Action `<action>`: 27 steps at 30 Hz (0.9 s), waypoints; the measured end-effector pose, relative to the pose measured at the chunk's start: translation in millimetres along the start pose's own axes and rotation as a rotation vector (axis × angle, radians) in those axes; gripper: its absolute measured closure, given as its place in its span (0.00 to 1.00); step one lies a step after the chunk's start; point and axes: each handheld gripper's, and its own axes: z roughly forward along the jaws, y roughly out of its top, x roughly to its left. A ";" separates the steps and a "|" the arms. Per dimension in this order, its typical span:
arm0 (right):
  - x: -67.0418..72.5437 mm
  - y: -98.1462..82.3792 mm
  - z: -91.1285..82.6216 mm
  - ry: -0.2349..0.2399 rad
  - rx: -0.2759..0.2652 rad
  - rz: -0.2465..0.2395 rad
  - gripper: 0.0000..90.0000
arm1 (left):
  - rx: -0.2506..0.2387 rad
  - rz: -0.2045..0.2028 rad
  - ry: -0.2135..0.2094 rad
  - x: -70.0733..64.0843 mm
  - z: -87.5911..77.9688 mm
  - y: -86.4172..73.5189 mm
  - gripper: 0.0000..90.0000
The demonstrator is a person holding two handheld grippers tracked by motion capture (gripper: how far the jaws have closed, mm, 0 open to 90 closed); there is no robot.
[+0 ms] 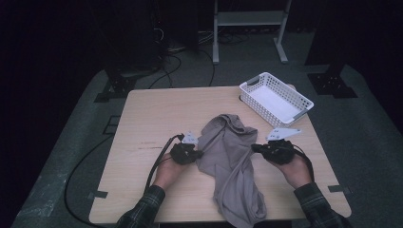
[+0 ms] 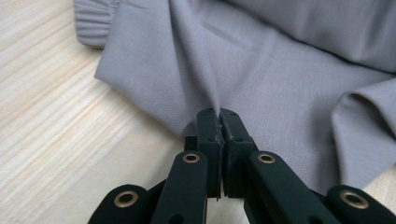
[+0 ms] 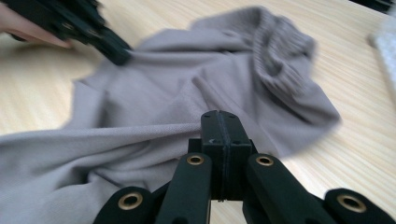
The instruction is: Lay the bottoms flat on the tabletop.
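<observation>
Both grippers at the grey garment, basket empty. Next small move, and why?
Probably draw the right gripper outward, away from the left gripper, to tension the grey garment. Both sets of jaws are shut: the left pinches a fold at the cloth's edge, the right seems to hold a taut ridge. The cloth lies crumpled on the table, its lower end over the near edge; the white basket waits empty.

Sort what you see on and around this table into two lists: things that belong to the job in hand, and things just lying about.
In the job:
grey garment
left gripper, shut on a fold of the cloth
right gripper, shut at the cloth's edge

Lying about:
white basket on the table's far right corner
metal stand behind the table
</observation>
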 end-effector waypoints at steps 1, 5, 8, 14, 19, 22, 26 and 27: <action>-3.7 -3.1 -3.4 -0.013 0.002 0.008 0.99 | -0.002 -0.007 0.001 1.0 -1.5 0.0 0.98; -17.5 -14.8 -12.7 -0.052 0.010 0.033 0.99 | -0.017 -0.022 0.009 5.9 -7.5 -0.7 0.98; -27.4 -21.6 -14.2 -0.093 0.032 0.046 0.99 | -0.012 -0.023 0.030 10.5 -12.3 -1.8 0.98; -40.6 -32.4 -13.4 -0.148 0.072 0.062 0.99 | -0.019 -0.045 0.077 24.2 -25.4 -6.0 0.98; -49.2 -36.6 -18.0 -0.173 0.077 0.079 0.99 | -0.026 -0.078 0.108 37.8 -38.9 -12.3 0.98; -54.6 -39.0 -22.1 -0.187 0.074 0.089 0.99 | -0.031 -0.094 0.134 45.0 -47.0 -16.1 0.98; -61.6 -42.2 -27.2 -0.211 0.070 0.105 0.99 | -0.043 -0.122 0.167 55.9 -59.9 -22.0 0.98; -63.4 -43.2 -28.4 -0.217 0.071 0.107 0.99 | -0.045 -0.131 0.175 58.6 -63.3 -23.8 0.98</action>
